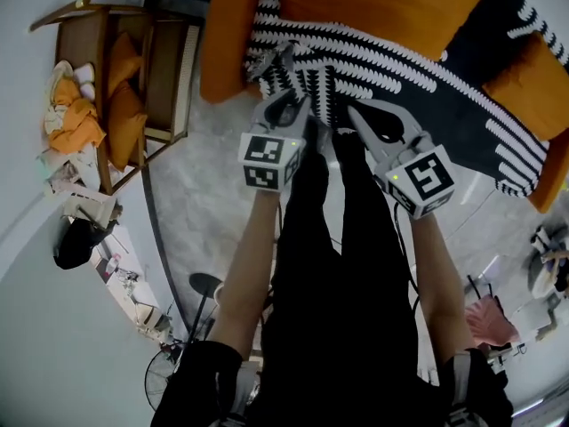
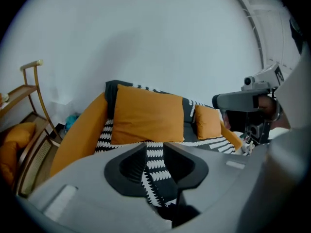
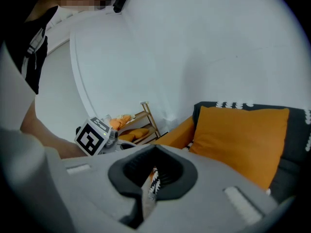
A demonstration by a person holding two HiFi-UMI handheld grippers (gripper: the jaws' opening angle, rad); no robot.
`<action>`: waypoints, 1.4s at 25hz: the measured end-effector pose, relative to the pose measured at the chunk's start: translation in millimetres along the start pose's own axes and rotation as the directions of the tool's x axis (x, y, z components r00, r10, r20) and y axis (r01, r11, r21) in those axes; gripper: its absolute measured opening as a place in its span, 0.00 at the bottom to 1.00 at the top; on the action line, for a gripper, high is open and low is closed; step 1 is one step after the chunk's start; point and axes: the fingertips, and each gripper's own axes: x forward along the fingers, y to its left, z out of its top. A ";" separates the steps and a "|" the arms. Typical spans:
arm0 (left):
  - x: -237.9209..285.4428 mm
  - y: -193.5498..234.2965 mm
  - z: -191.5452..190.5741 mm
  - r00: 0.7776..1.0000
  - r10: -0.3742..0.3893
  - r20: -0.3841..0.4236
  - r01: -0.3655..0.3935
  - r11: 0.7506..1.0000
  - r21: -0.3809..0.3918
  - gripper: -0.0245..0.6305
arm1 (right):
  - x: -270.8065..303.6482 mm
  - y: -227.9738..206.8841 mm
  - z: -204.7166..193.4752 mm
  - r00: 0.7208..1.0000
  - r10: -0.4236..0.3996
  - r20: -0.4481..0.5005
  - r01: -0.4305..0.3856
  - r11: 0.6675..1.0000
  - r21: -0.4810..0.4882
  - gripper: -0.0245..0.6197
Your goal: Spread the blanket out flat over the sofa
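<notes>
- Two jaws on the left gripper (image 2: pixel 156 176) stand parted. A fold of the blanket (image 1: pixel 391 69) lies loose in the gap rather than pinched.
- Only a narrow slit shows on the right gripper (image 3: pixel 151 181). Its jaws are clenched on a thin edge of the same blanket.
- Both grippers sit side by side at the centre of the head view, just off the front edge of the sofa (image 1: pixel 227 43) and above the person's legs.
- Most of the blanket lies across the seat, below the orange cushion (image 1: pixel 373 3), and drapes toward the right of the frame. Near the grippers it looks rucked rather than flat.
- One side loose and the other clamped is the main risk. Any pull from the right gripper would probably drag the cloth askew, or slide it off the seat toward the floor (image 1: pixel 204 194).
- A lesser risk is that the freed fold catches on the left jaws as they draw away, which would lift the edge and leave a ridge.
</notes>
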 end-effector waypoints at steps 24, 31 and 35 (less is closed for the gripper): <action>205.7 108.2 -148.2 0.925 0.213 -0.314 -0.197 0.977 0.083 0.46 | 57.3 -113.7 -105.8 0.982 0.143 -0.125 -0.132 0.987 0.092 0.04; 228.3 124.4 -165.5 0.897 0.273 -0.348 -0.251 0.962 0.106 0.50 | 55.1 -125.2 -116.2 0.980 0.150 -0.133 -0.136 0.985 0.107 0.04; 237.2 130.2 -170.1 0.889 0.283 -0.362 -0.257 0.959 0.119 0.50 | 55.6 -128.2 -120.3 0.978 0.157 -0.138 -0.141 0.983 0.116 0.04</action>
